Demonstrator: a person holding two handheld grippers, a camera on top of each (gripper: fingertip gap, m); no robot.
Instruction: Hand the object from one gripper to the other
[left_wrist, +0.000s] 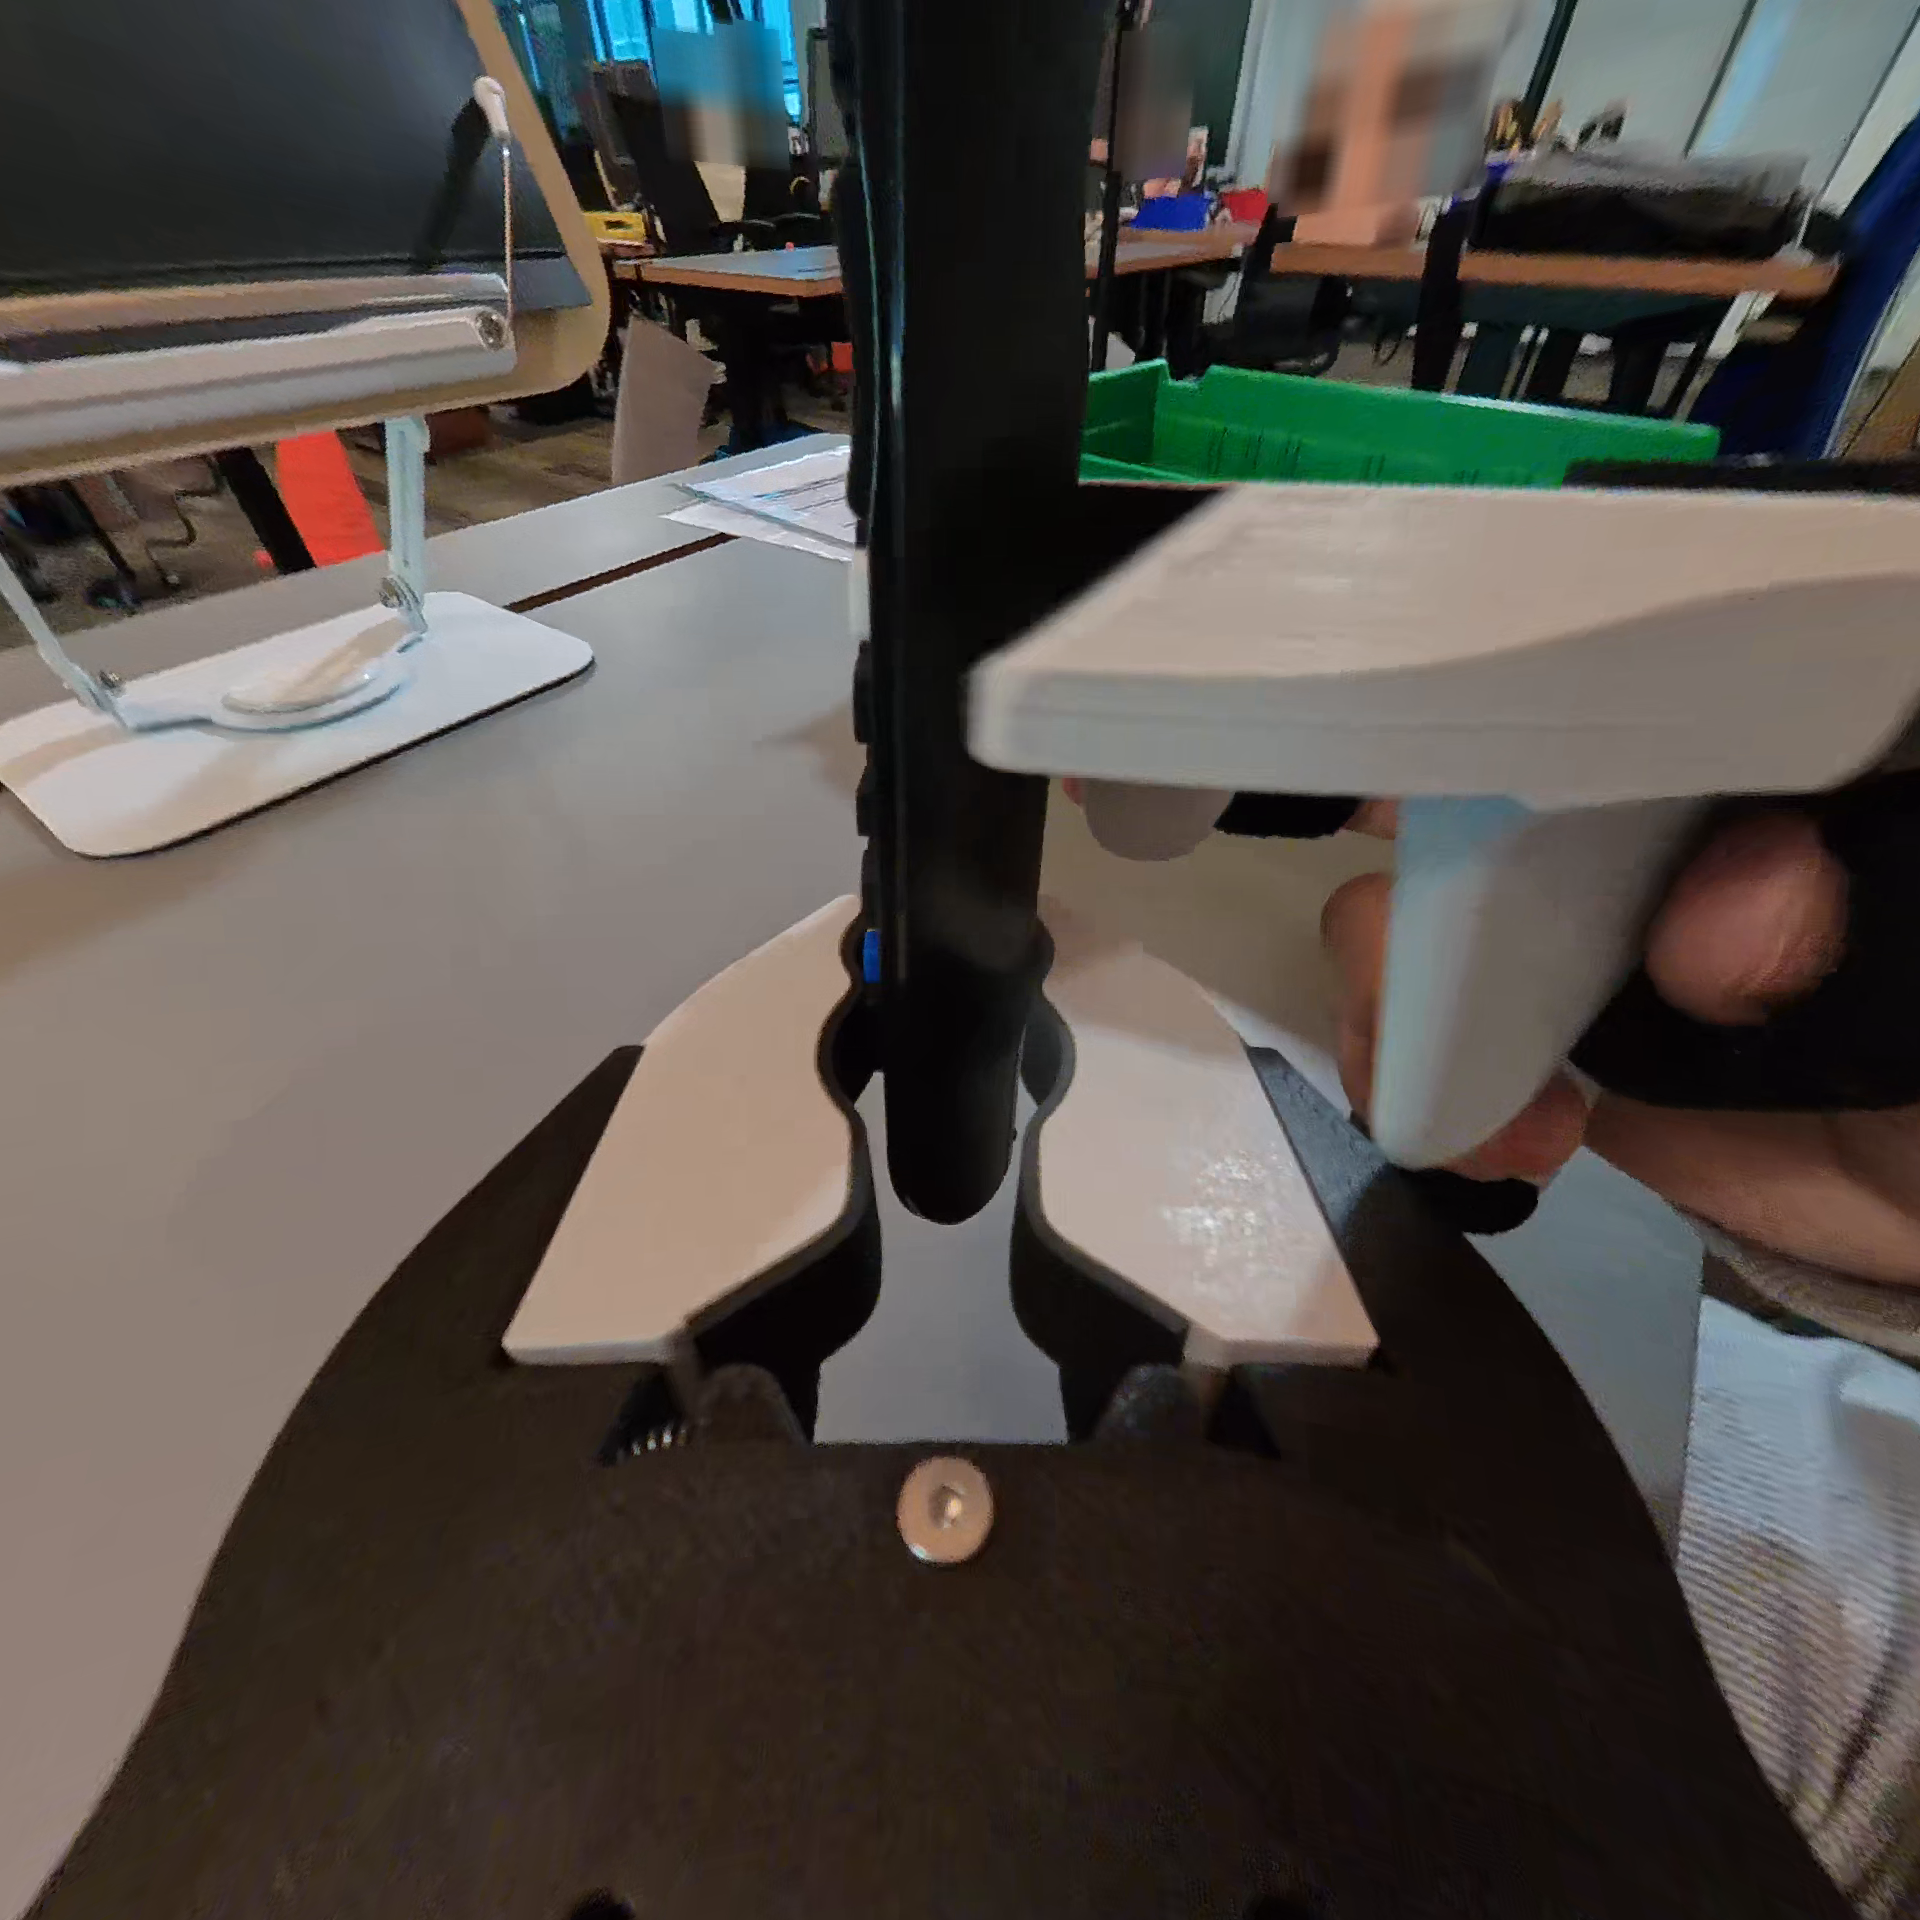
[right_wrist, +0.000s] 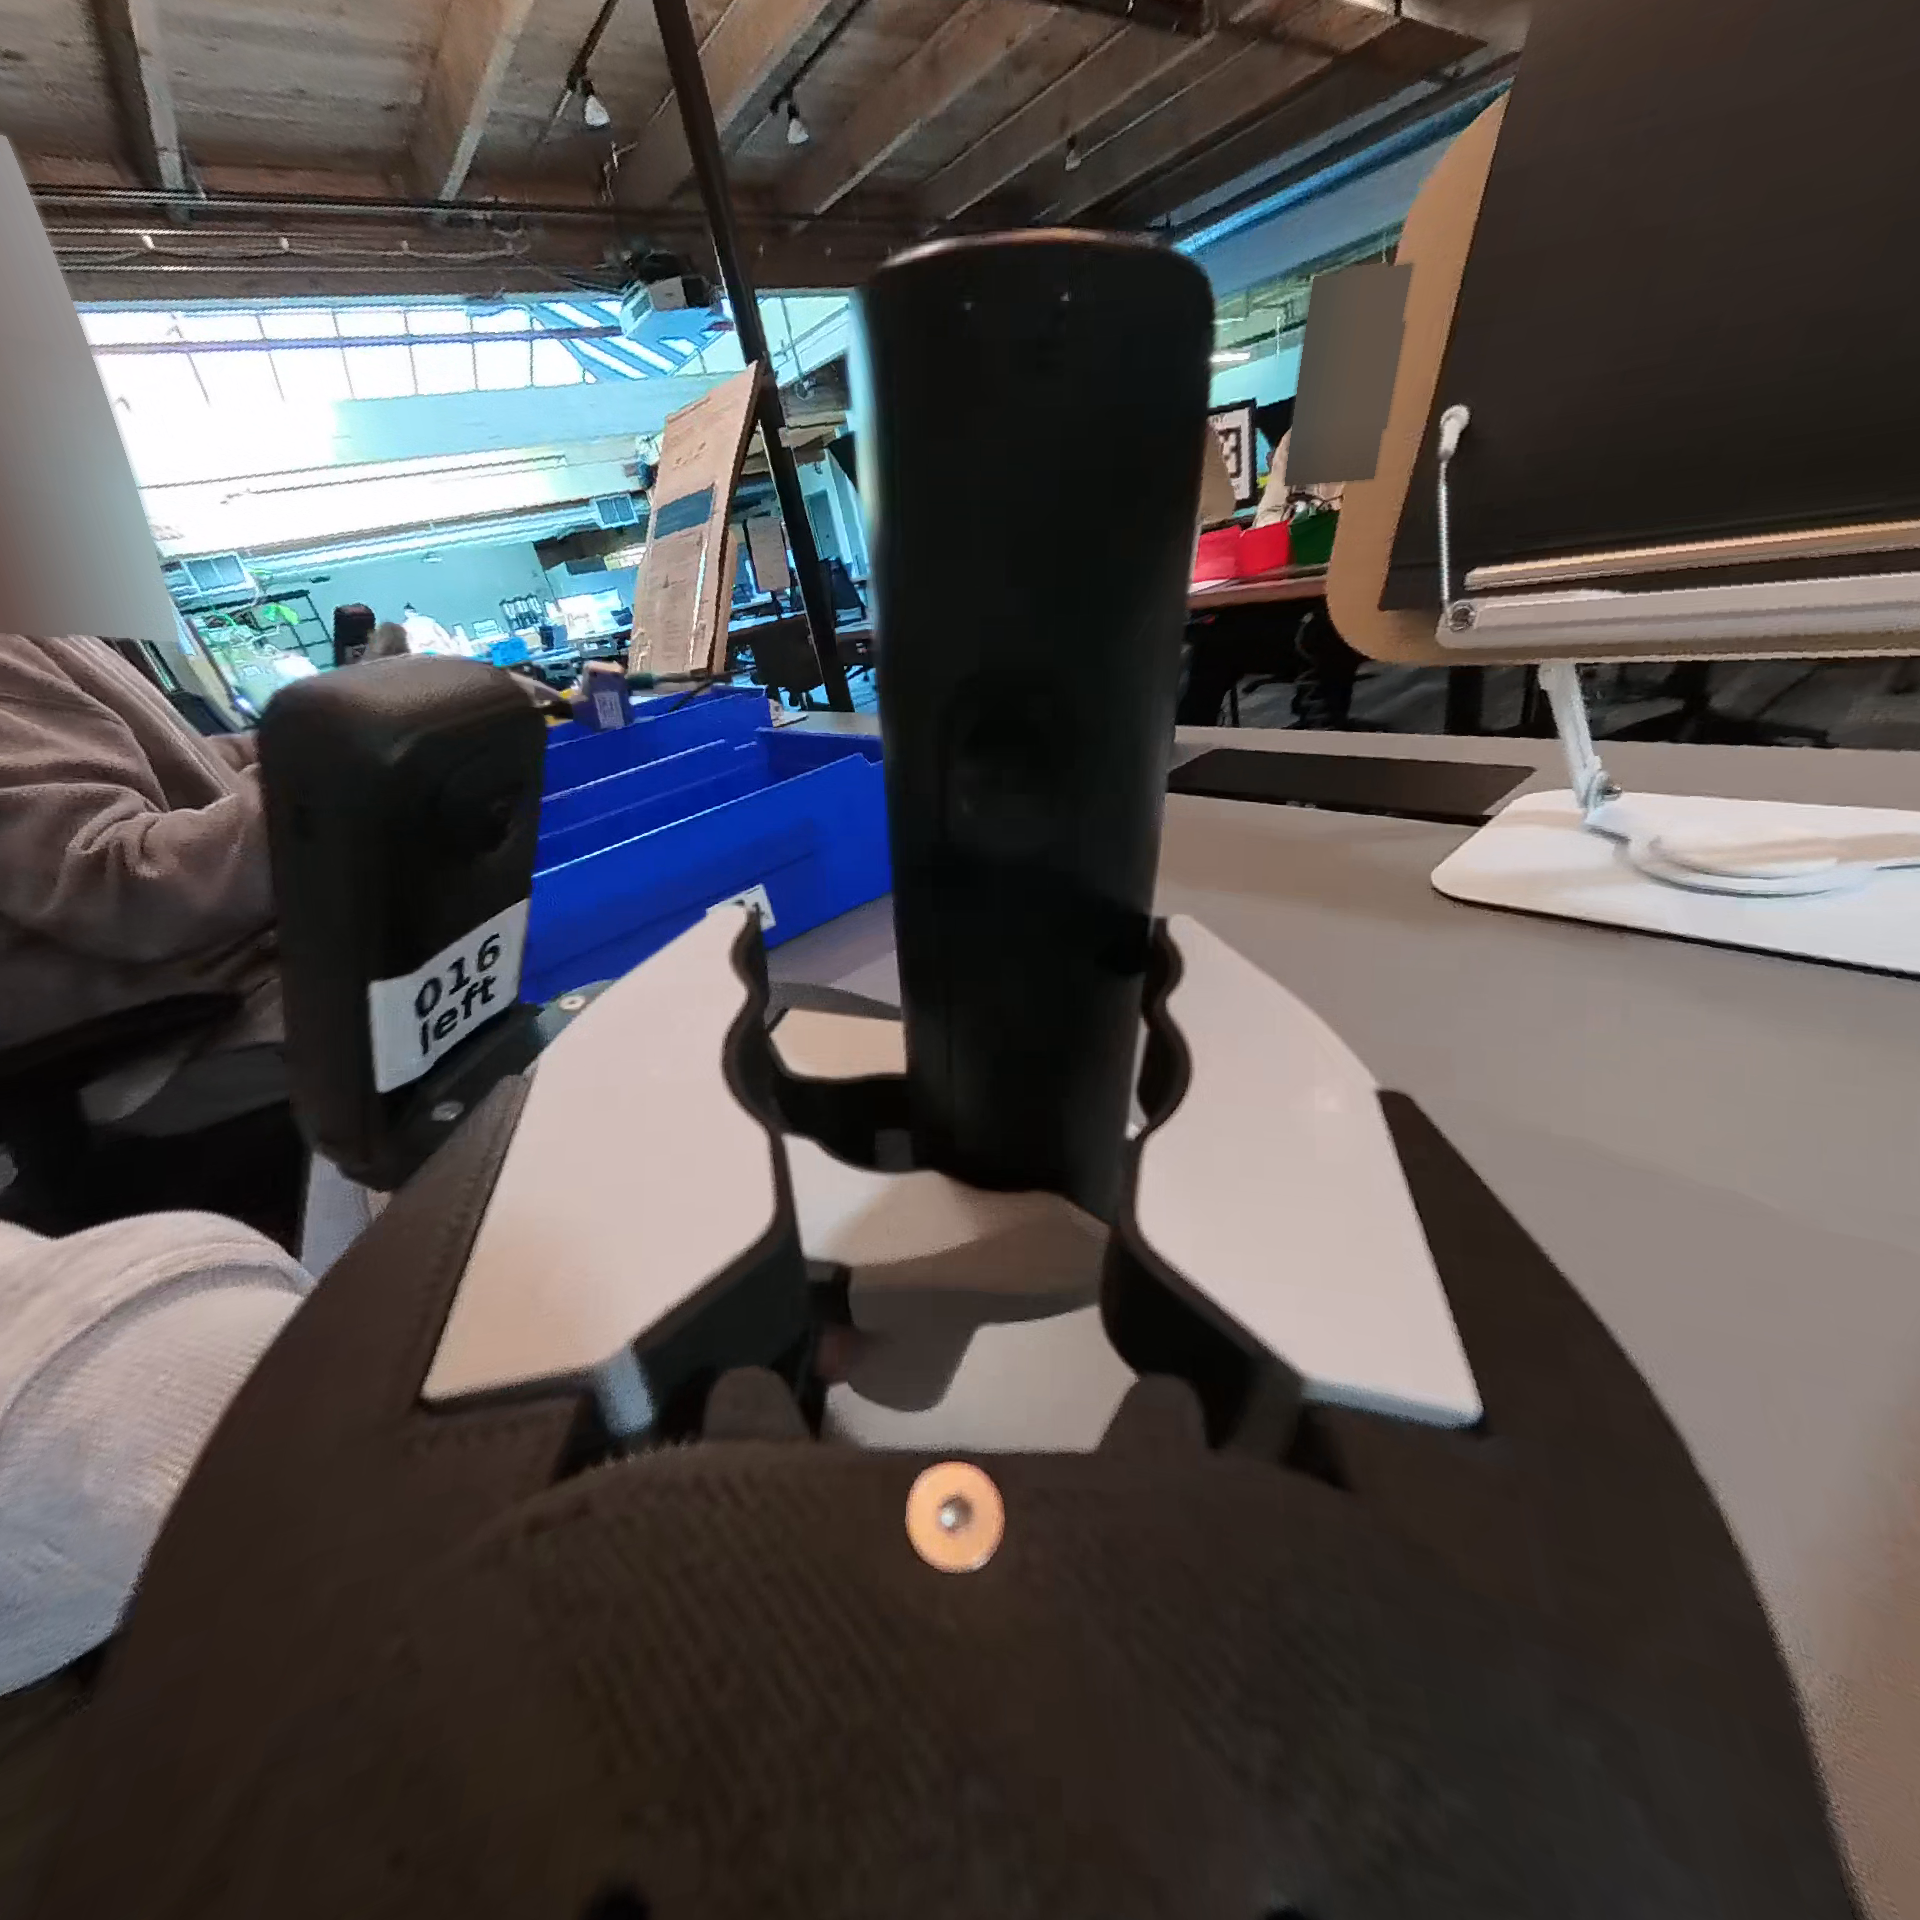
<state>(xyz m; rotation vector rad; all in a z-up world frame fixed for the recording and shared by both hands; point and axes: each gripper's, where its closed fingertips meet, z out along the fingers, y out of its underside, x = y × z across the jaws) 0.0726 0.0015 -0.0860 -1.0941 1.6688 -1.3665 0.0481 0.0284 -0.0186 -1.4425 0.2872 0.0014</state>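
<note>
The object is a long black remote-like stick (left_wrist: 966, 416), held upright above the grey table (left_wrist: 416, 1039). My left gripper (left_wrist: 945, 956) is shut on its lower end, with both white fingertips pressed against it. In the right wrist view the stick (right_wrist: 1029, 623) stands between the jaws of my right gripper (right_wrist: 956, 956). That gripper is open: its right finger touches the stick and its left finger stands off with a gap. The right gripper's white finger (left_wrist: 1403, 623) crosses in front of the stick, above my left gripper. The left gripper's black camera housing (right_wrist: 400, 831) shows at the left.
A dark screen on a white stand (left_wrist: 291, 707) is at the left, also in the right wrist view (right_wrist: 1662, 883). A green bin (left_wrist: 1351, 426) and papers (left_wrist: 769, 509) lie behind. Blue bins (right_wrist: 675, 831) stand farther back. A hand (left_wrist: 1714, 914) holds the right gripper. One gripper's finger ends stand about 7 cm off the other's.
</note>
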